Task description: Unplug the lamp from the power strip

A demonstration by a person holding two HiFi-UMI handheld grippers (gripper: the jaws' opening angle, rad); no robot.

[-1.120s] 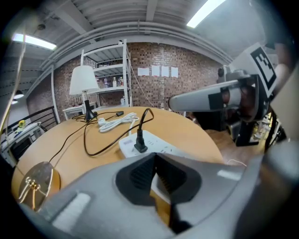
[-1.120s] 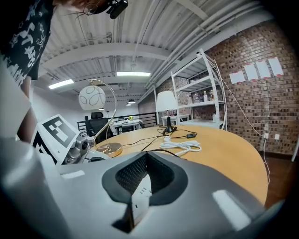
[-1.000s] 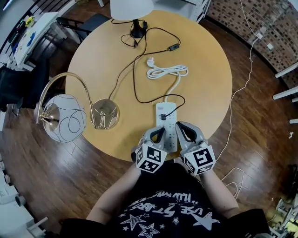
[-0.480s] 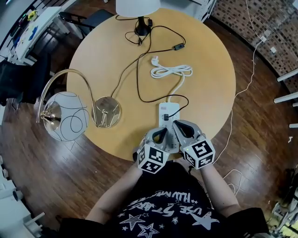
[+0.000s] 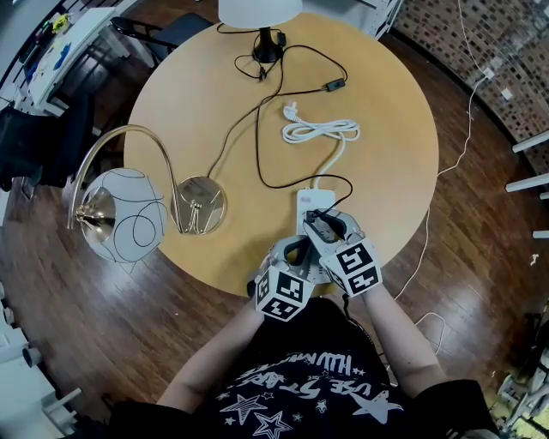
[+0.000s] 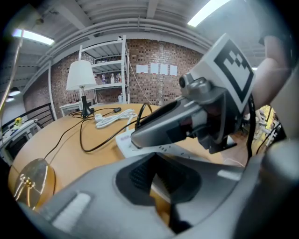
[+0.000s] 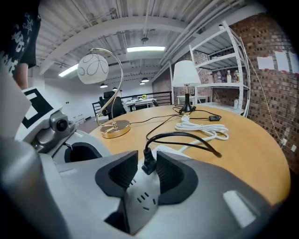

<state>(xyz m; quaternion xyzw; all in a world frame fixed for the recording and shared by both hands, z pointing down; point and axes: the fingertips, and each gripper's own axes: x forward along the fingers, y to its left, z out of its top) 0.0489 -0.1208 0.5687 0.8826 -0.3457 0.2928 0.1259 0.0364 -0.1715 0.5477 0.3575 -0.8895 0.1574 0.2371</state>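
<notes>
A white power strip [image 5: 314,204] lies near the table's front edge, with the lamp's black plug [image 5: 316,225] standing in it. Its black cord [image 5: 260,129] runs back to the white-shaded lamp [image 5: 259,10] at the far edge. My right gripper [image 5: 324,228] reaches over the strip. In the right gripper view the plug [image 7: 148,161] stands between the jaws of that gripper [image 7: 146,171]. They are opening, and a gap shows beside the plug. My left gripper [image 5: 296,249] is shut, with its tips over the strip's near end [image 6: 127,143].
A gold arc lamp with a glass globe [image 5: 124,214] hangs over the table's left edge, and its base [image 5: 199,204] stands on the top. The strip's white cord [image 5: 319,131] lies coiled mid-table. An inline switch [image 5: 336,86] sits on the black cord.
My right gripper has moved forward from the table's front edge onto the strip, and its jaws now stand either side of the plug. The left gripper has barely moved.
</notes>
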